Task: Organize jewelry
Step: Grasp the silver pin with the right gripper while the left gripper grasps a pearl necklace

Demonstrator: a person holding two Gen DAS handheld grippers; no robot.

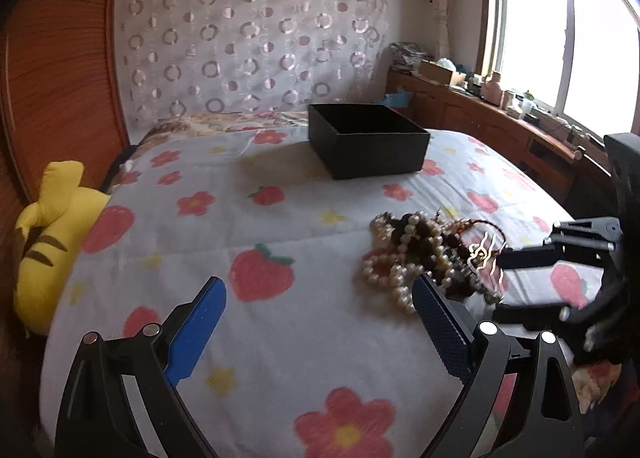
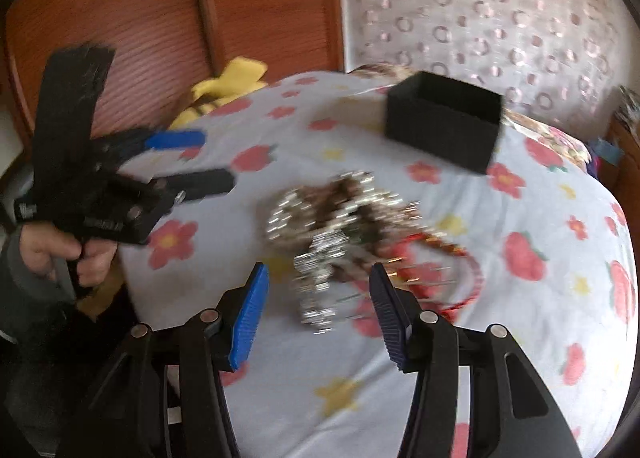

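Jewelry [image 1: 424, 254] sits in a tangled heap of pearl strands, dark beads and a red cord on my flowered bedspread [image 1: 280, 218], well short of the black box [image 1: 368, 140]. My left gripper [image 1: 320, 322] hangs spread beside it. My right gripper [image 2: 318, 308], fingers apart, hovers over the pile, though blur hides any contact.

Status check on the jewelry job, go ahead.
Left gripper open, holding nothing. Right gripper open, just short of jewelry pile. Pile tangled on bedspread. Black box open, apart from pile; path unobstructed.
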